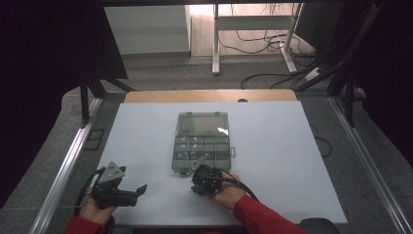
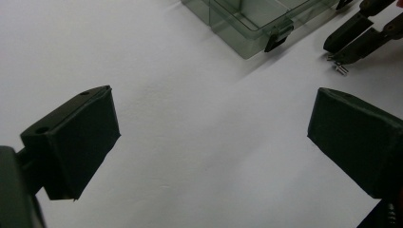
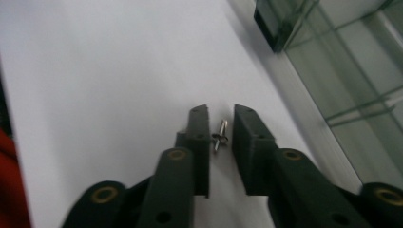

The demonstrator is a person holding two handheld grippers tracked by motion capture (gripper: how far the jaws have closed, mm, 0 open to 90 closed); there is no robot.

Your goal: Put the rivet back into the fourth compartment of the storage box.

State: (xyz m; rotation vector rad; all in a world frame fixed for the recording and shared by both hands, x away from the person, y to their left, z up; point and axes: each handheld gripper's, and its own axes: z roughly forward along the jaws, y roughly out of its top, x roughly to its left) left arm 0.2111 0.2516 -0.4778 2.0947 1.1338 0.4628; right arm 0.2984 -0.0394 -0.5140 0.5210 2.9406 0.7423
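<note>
The white table (image 1: 272, 161) fills the middle of the high view, and at its centre lies a clear plastic compartment box (image 1: 202, 141) with its lid thrown open toward the top of the frame. Its compartments look empty as far as I can tell, so I judge the sorting barely begun.

At the lower centre, just below the box's near edge, the right gripper (image 3: 221, 135) has its jaws drawn close around a small metal screw (image 3: 219, 135) lying on the table. A thin gap shows on each side, so the pinch is not yet made. Lifting it into a compartment remains.

At the lower left, the left gripper (image 2: 214, 142) hangs idle, spread wide, over bare table.
</note>
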